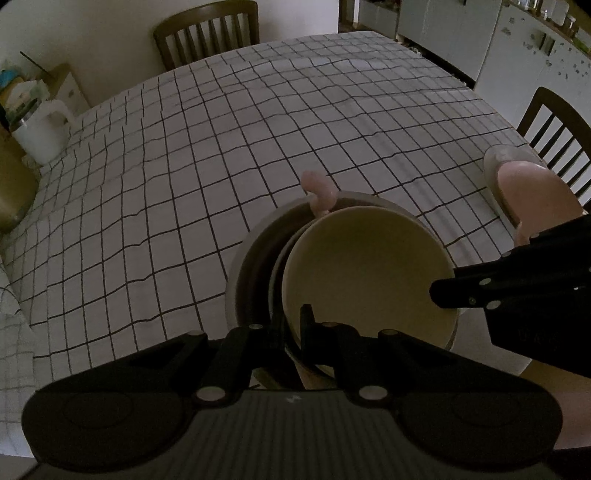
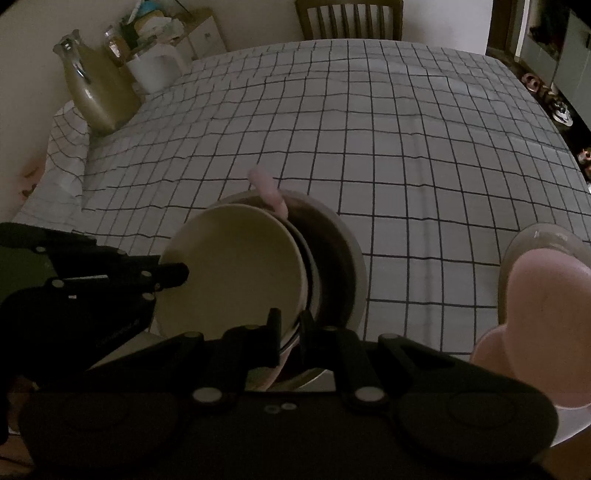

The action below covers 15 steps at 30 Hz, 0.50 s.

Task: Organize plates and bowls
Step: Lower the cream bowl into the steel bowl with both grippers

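A cream bowl (image 1: 365, 273) sits tilted in a stack of nested bowls inside a larger grey bowl (image 1: 255, 254) near the table's front edge. A pink piece (image 1: 319, 190) sticks up at the stack's far rim. My left gripper (image 1: 293, 328) is shut on the near rim of the cream bowl. My right gripper (image 2: 290, 332) is shut on the opposite rim of the stack, where the cream bowl (image 2: 236, 269) meets the bowls under it. The grey bowl (image 2: 343, 258) shows beside it. Each gripper appears in the other's view: the right (image 1: 443, 293), the left (image 2: 177, 275).
A checked tablecloth (image 1: 184, 177) covers the table. A pink dish on a pale plate (image 1: 528, 188) sits at the right edge, also in the right wrist view (image 2: 546, 288). A white kettle (image 1: 40, 133) and a glass jug (image 2: 92, 92) stand at the far left. Wooden chairs (image 1: 207, 33) stand around.
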Tool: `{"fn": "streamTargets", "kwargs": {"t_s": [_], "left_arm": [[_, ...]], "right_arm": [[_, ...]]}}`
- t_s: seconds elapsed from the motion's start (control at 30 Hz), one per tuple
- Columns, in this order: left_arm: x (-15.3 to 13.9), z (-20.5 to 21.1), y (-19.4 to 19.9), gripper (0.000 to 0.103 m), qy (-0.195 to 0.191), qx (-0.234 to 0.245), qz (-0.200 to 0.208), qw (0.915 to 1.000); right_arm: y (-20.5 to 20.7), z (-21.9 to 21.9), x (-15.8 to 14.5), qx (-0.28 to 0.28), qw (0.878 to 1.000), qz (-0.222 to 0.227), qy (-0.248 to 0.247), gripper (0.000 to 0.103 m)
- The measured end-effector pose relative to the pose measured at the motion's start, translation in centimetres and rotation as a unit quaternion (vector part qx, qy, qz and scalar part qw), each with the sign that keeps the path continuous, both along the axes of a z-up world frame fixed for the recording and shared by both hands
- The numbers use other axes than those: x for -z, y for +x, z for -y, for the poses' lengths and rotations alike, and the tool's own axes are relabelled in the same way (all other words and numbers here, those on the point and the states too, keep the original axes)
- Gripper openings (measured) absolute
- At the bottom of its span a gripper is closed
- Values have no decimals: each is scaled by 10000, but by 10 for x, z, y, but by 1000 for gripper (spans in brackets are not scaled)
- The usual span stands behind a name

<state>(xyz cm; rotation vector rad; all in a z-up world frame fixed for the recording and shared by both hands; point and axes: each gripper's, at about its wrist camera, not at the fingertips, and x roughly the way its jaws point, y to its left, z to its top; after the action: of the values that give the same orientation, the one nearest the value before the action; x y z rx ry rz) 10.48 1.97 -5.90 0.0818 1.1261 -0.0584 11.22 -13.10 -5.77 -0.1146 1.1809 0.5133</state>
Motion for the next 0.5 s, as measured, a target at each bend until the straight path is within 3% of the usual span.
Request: {"fn": "streamTargets", "kwargs": {"t_s": [0.5], "left_arm": [[1, -5, 4, 7, -188, -28, -21, 9998]], "right_arm": [[9, 7, 4, 15, 9996, -213, 165, 12]]}}
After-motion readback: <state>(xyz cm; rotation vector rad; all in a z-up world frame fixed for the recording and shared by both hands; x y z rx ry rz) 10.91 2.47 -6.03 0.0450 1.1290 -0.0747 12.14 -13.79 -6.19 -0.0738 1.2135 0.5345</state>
